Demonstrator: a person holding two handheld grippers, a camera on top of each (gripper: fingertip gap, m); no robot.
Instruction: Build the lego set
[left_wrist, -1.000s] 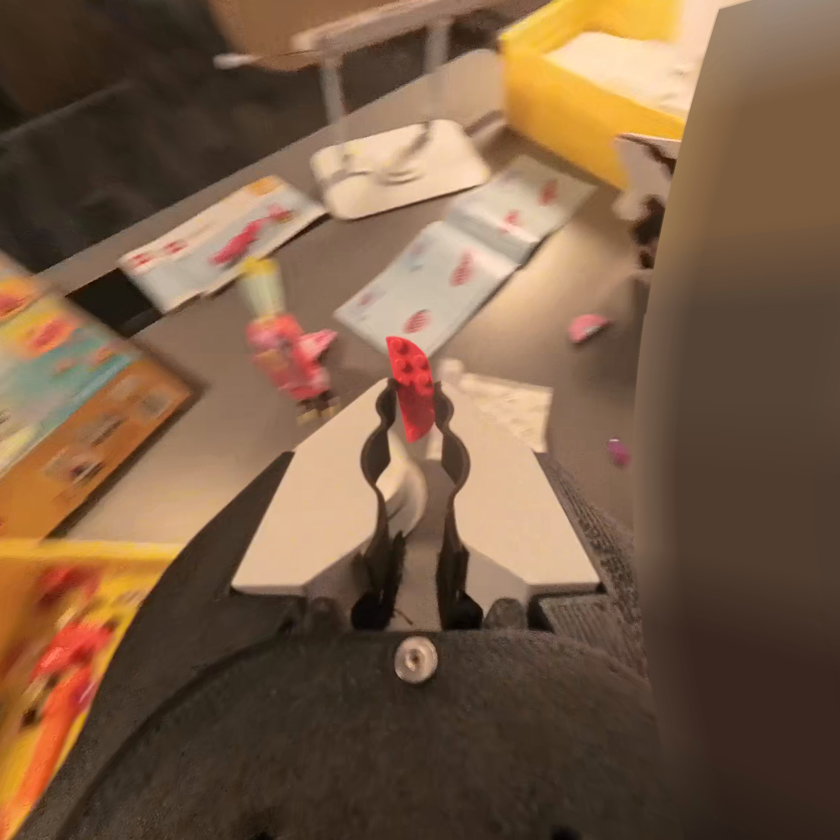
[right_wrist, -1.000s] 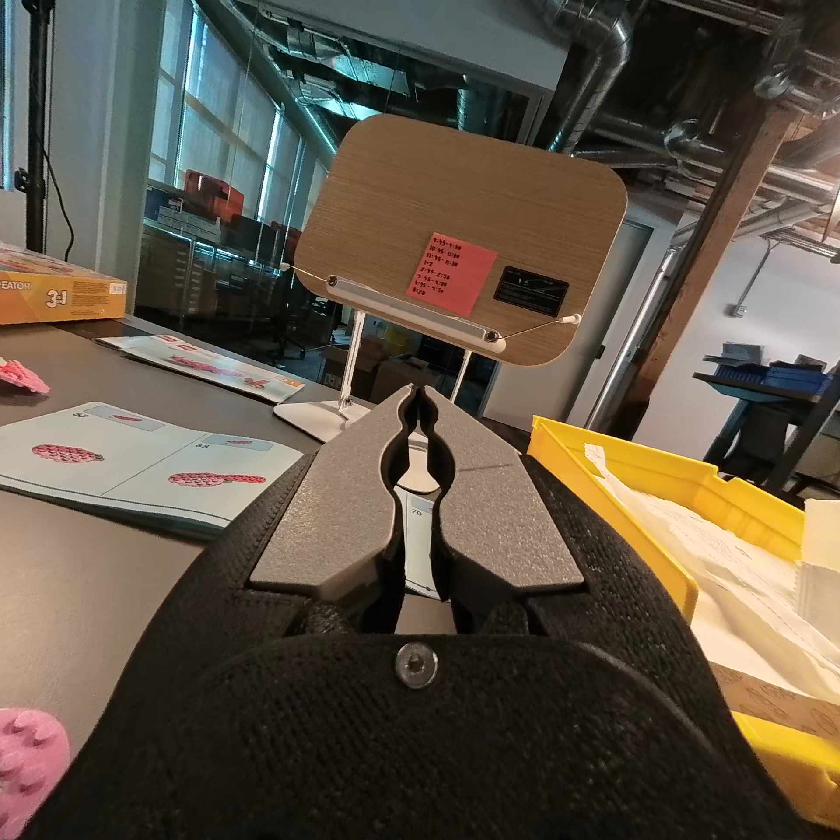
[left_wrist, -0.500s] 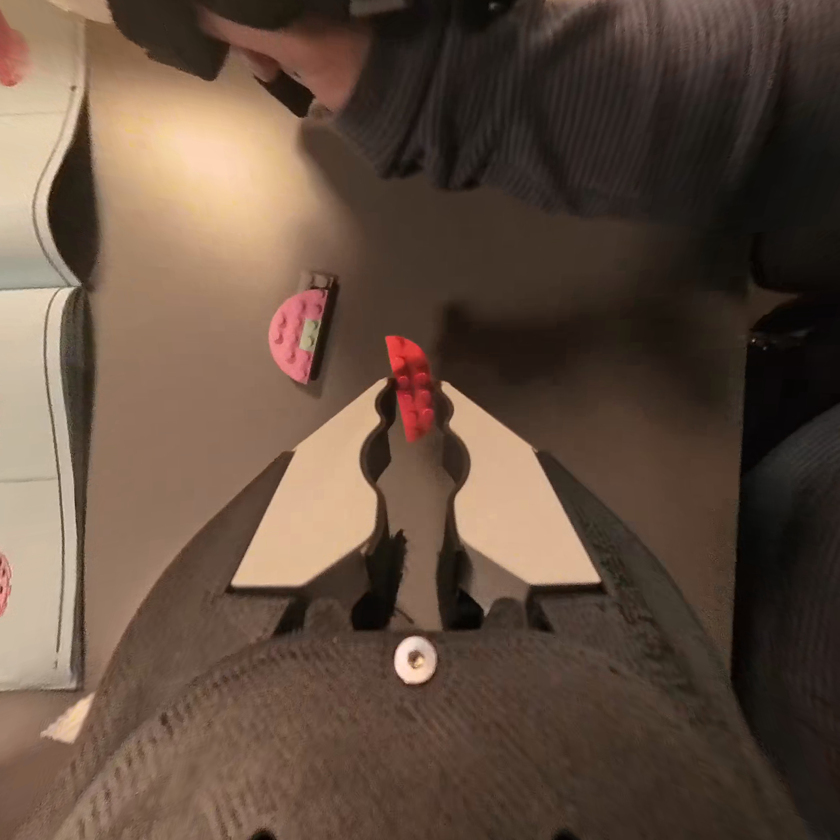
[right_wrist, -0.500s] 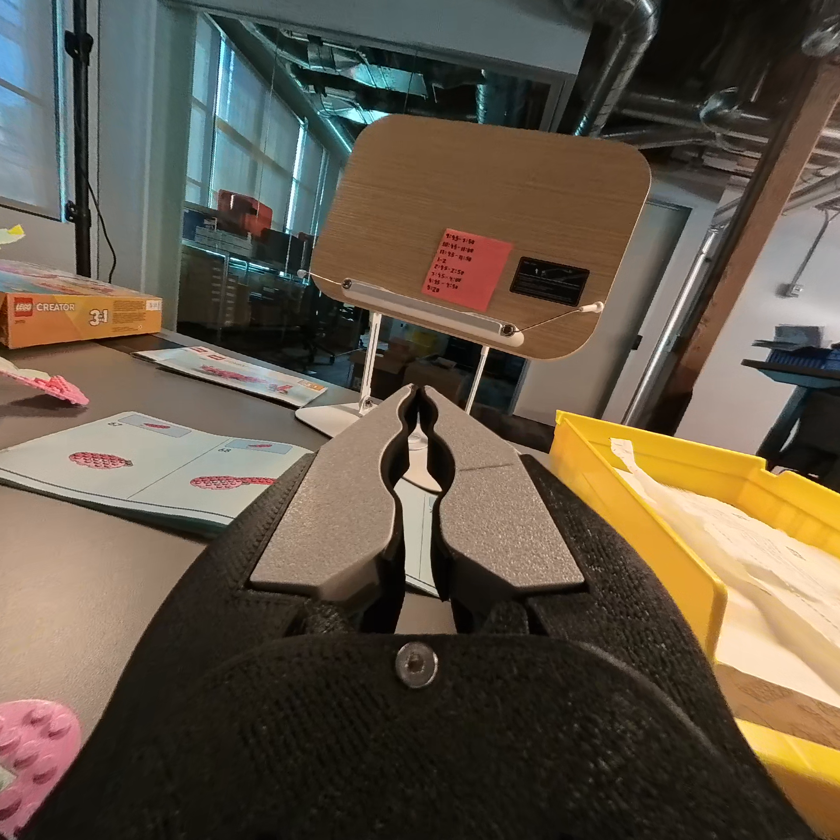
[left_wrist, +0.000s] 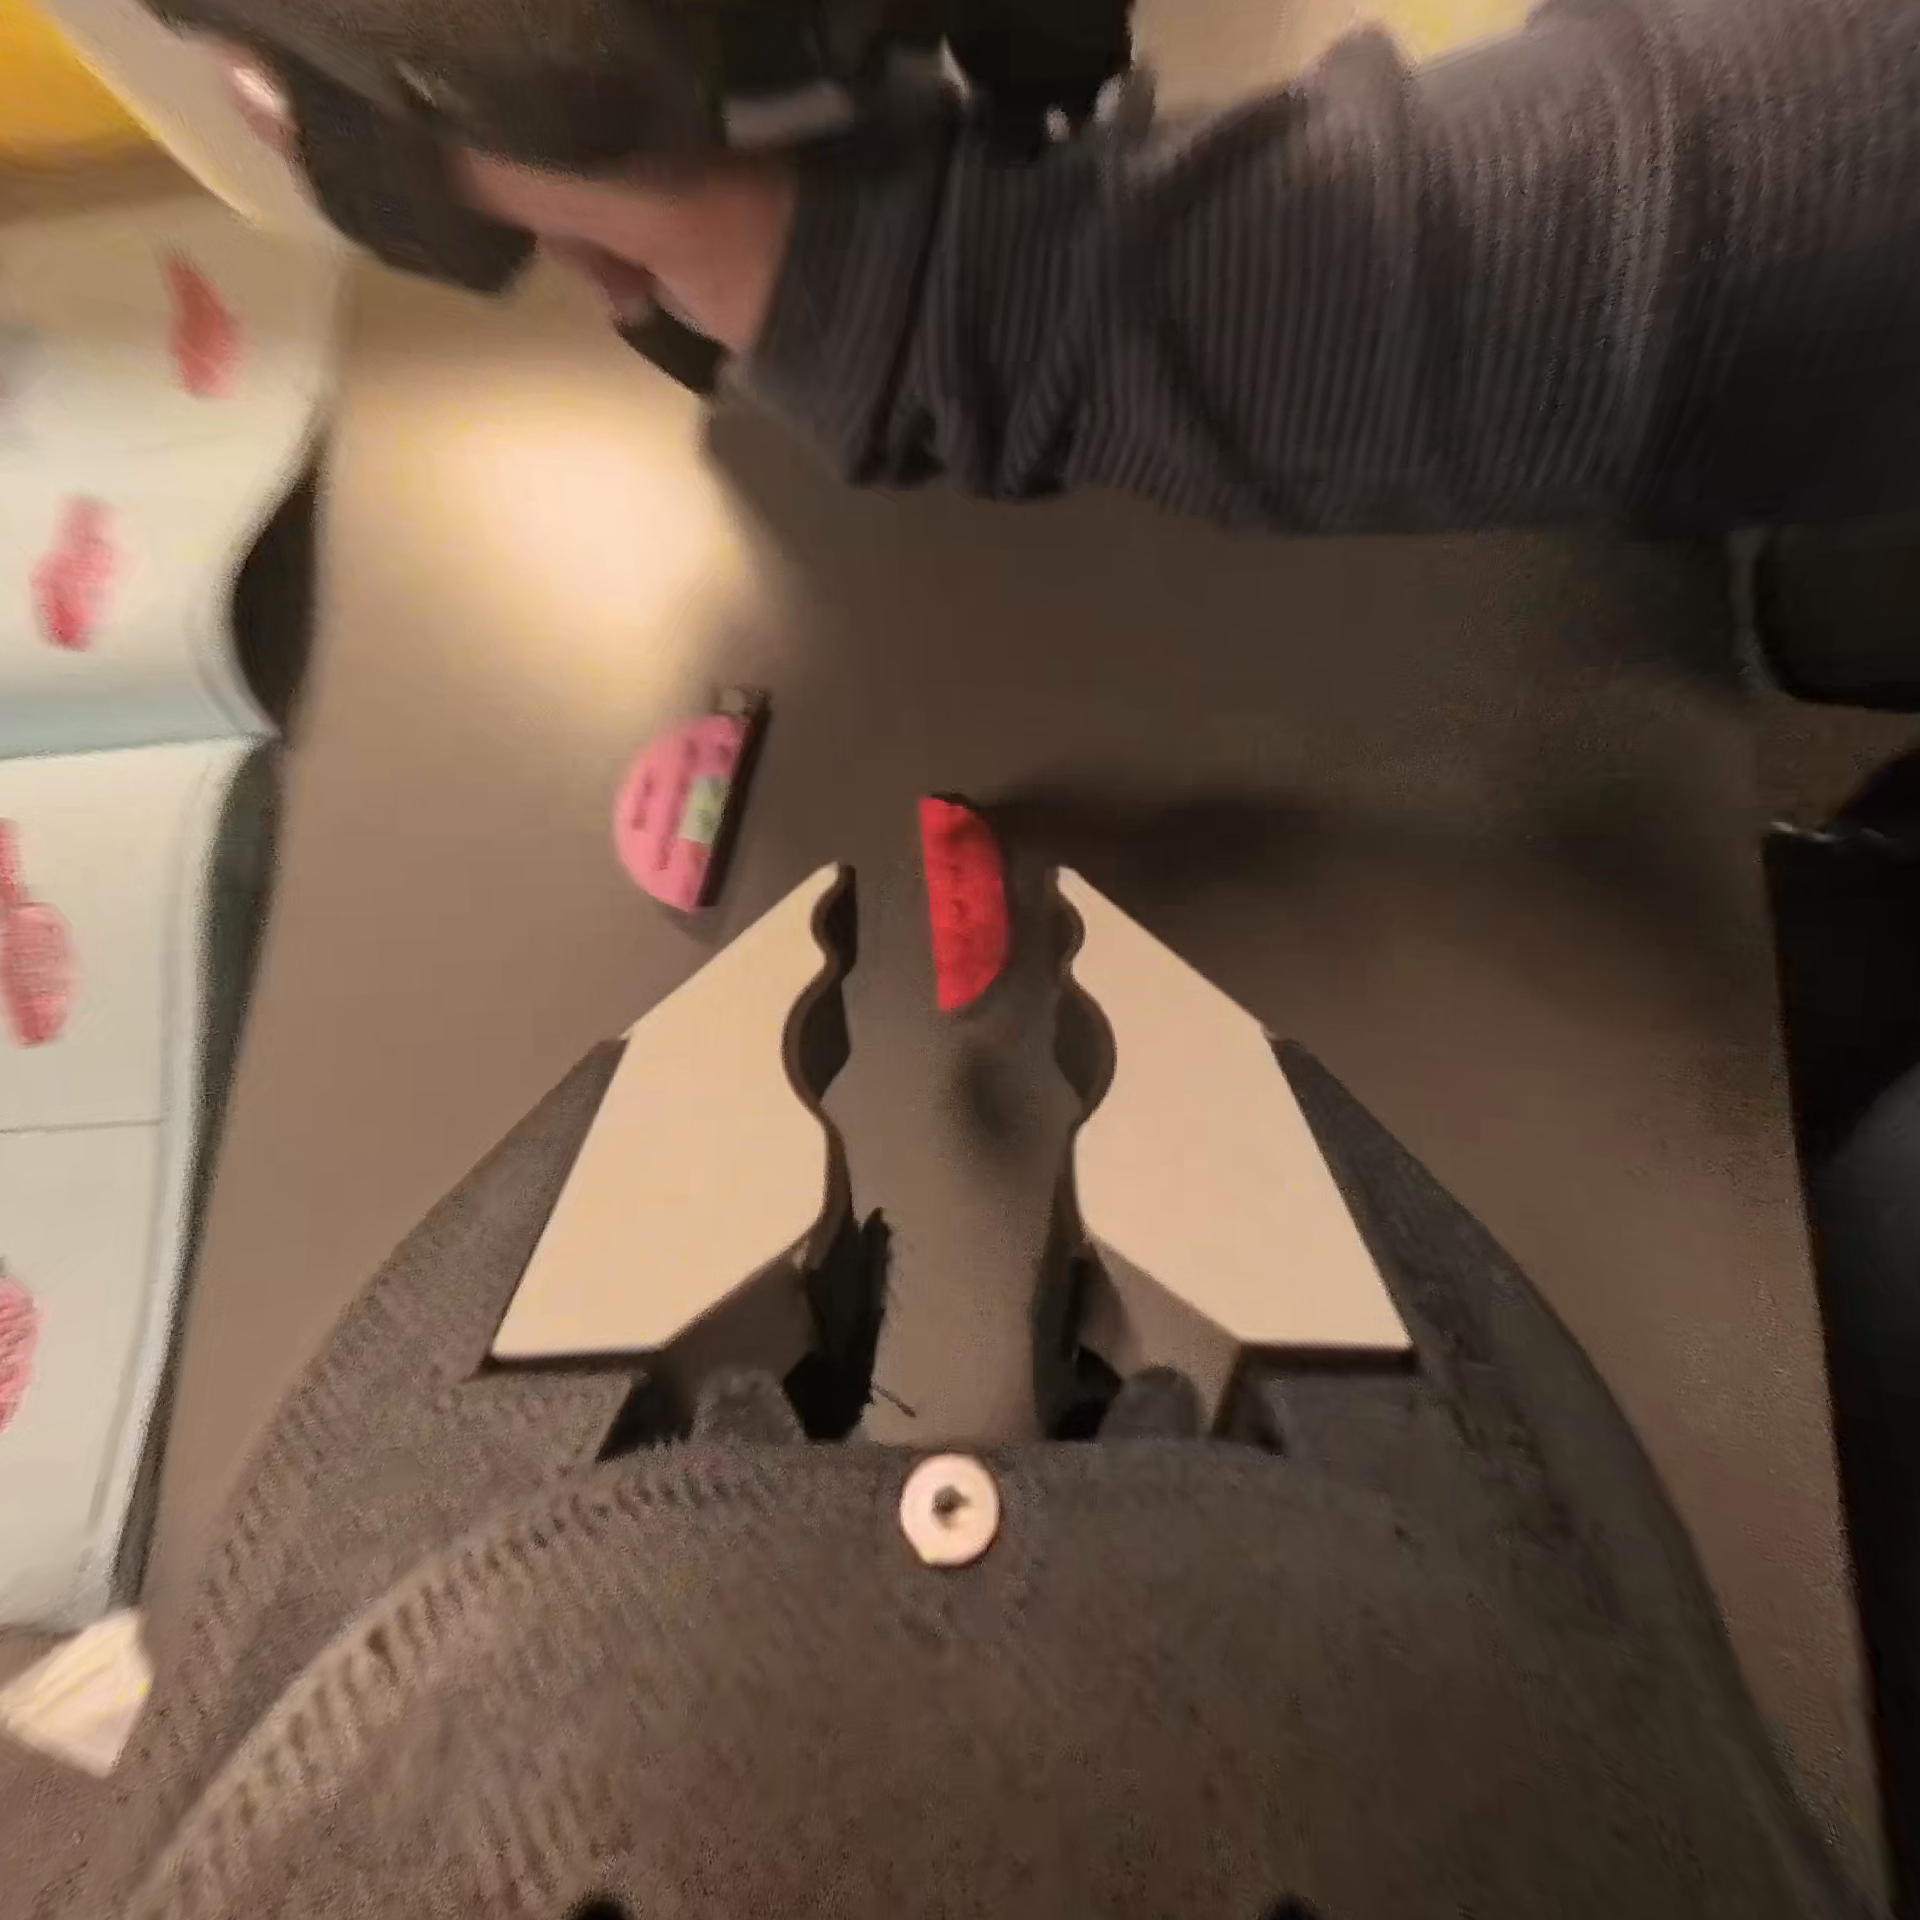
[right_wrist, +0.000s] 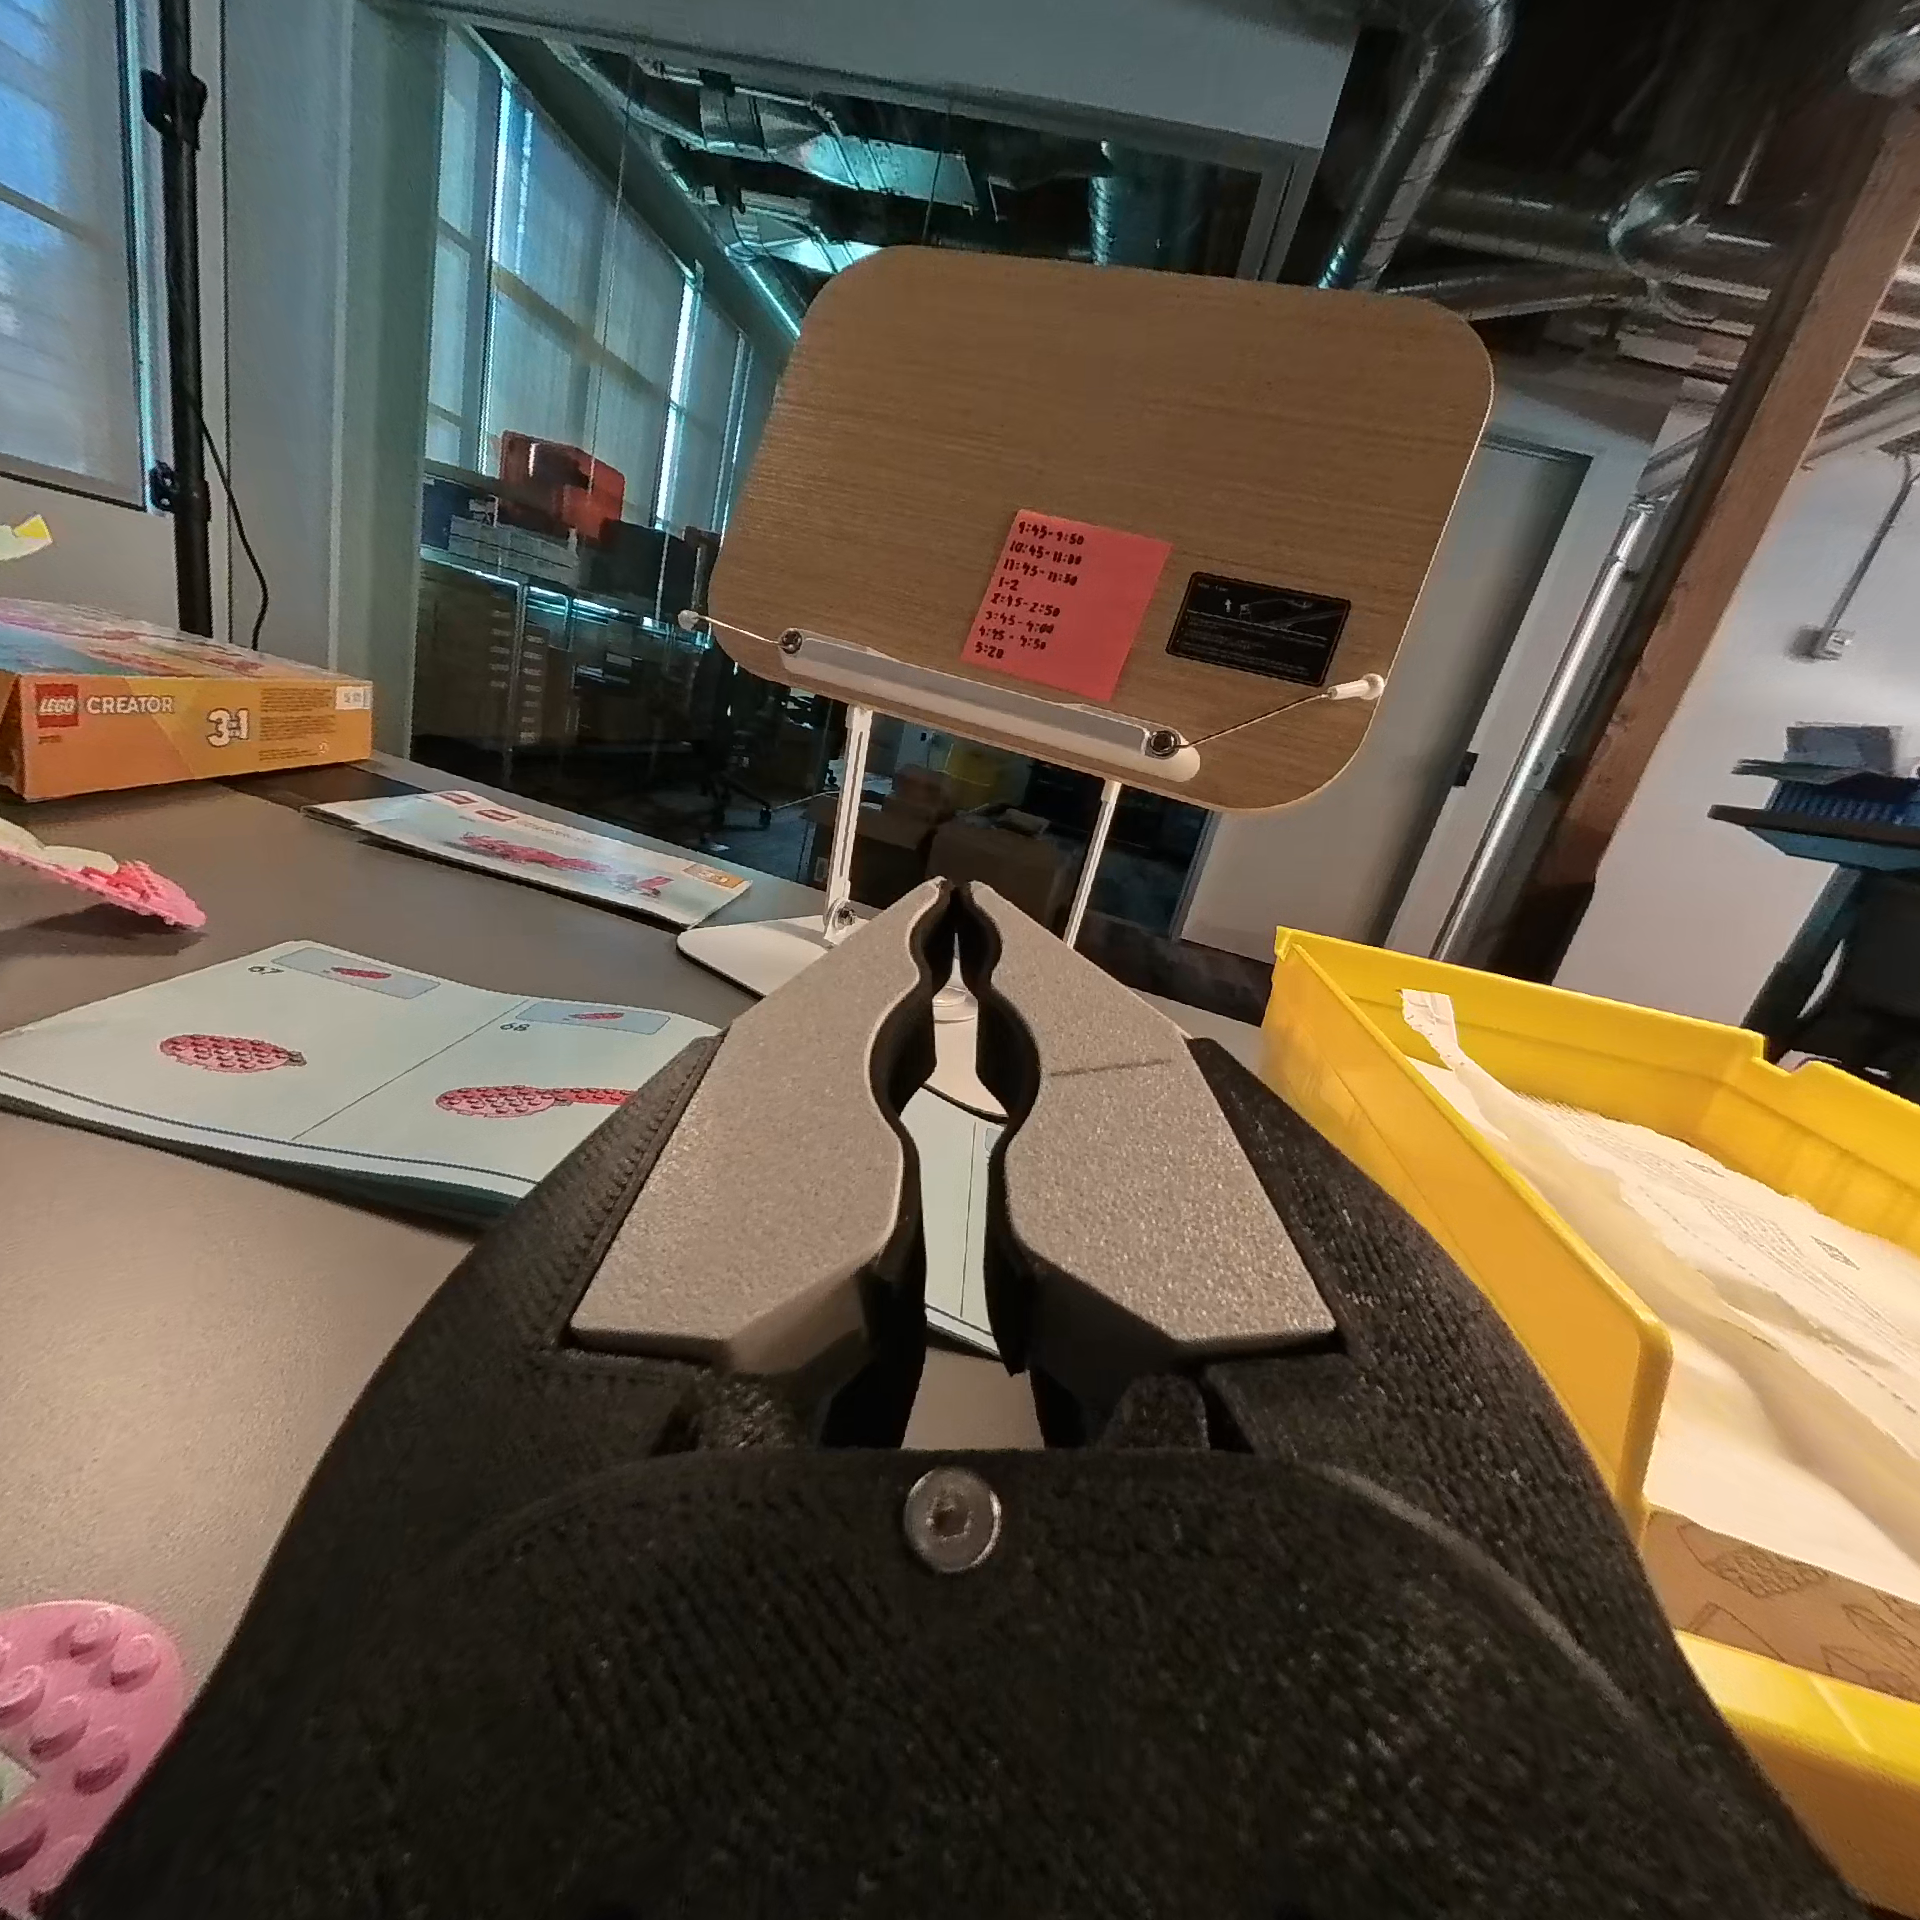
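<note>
left gripper (left_wrist: 951, 883) is pointing down at the dark table (left_wrist: 1351, 727), fingers standing apart, a red half-round brick (left_wrist: 964, 904) lying between them with space on both sides, not gripped. a pink half-round brick (left_wrist: 681, 800) is sitting just beside, booklet (left_wrist: 94, 935) farther off. right gripper (right_wrist: 954, 886) is resting fully together on nothing, facing a wooden book stand (right_wrist: 1091, 499) beside a yellow bin (right_wrist: 1455, 1122).

My left wrist camera is looking steeply down, close over the table (left_wrist: 1351, 727); my right is looking level across it, both sharing the open booklet (right_wrist: 343, 1060).
</note>
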